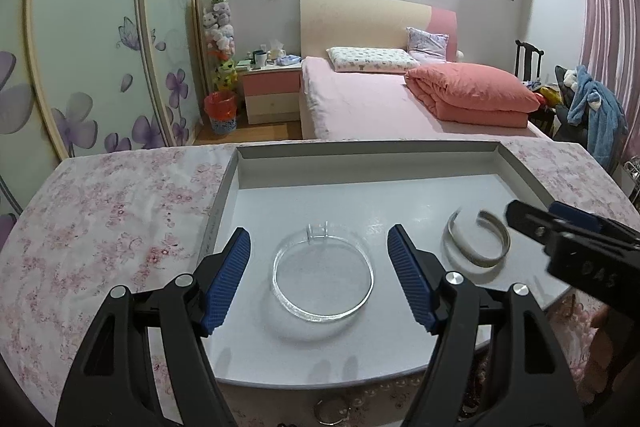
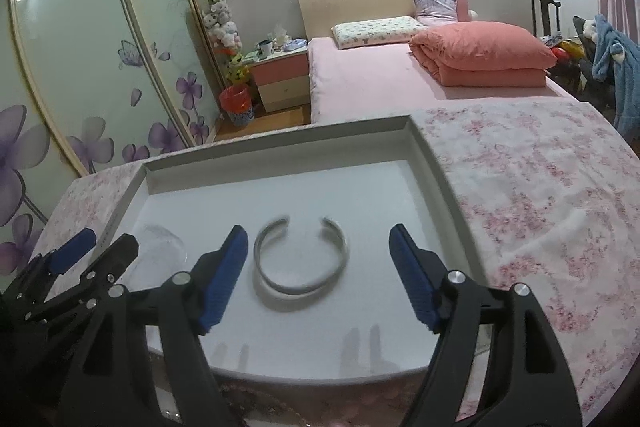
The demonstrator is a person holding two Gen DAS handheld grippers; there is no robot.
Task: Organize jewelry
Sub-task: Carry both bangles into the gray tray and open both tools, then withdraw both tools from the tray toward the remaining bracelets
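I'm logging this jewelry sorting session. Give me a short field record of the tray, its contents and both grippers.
tray: white tray on a floral cloth
clear bangle: flat in the tray, left of the cuff
silver cuff: open cuff bracelet, flat in the tray
left gripper: open, around the clear bangle, not touching it
right gripper: open, around the silver cuff, not touching it

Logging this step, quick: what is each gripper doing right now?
Left gripper: open, empty, framing the clear bangle in the tray.
Right gripper: open, empty, framing the silver cuff.
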